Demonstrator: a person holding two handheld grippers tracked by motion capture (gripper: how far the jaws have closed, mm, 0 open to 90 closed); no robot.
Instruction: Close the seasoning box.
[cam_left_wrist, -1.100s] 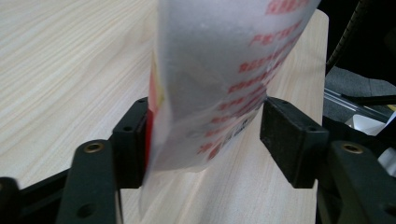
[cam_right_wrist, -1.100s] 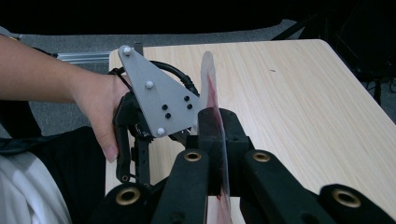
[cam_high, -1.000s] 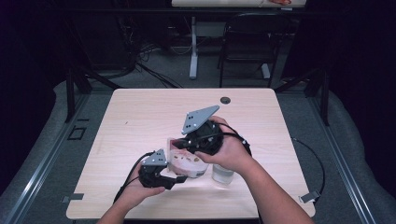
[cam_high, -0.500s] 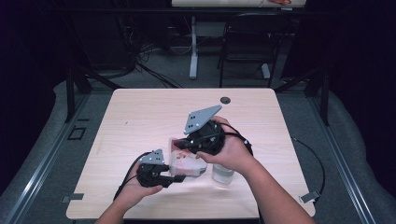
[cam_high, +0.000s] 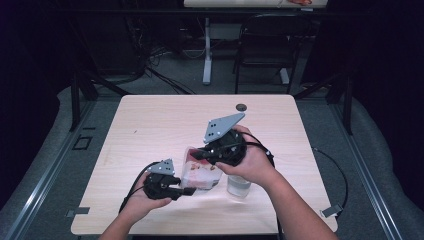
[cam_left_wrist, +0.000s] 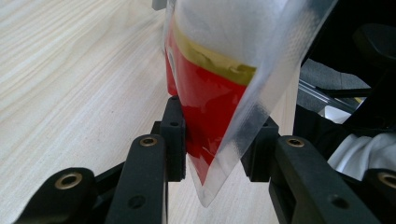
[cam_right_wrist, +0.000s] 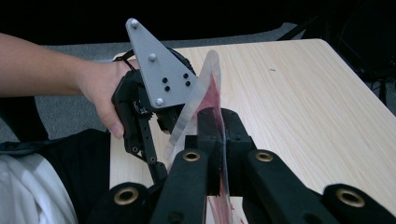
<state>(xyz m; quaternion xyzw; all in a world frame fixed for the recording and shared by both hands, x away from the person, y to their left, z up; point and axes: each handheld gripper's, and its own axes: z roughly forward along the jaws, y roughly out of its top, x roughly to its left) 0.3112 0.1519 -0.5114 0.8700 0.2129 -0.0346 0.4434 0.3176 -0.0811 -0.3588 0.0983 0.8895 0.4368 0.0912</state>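
— What is changing from above?
— My left gripper (cam_high: 187, 190) has just been closing its jaws on the clear plastic bag (cam_high: 200, 172), which was lying loose between them a second ago. My right gripper (cam_high: 199, 153) is pinching the bag's top edge, above the table's (cam_high: 150, 125) near middle, beside a clear cup (cam_high: 239, 185).

— And along your left jaws?
— The pads are pressing the bag's (cam_left_wrist: 219, 93) red-filled lower corner.

— The right?
— The jaws are clamping the bag's (cam_right_wrist: 210, 84) rim. Bare wood is lying open beyond.
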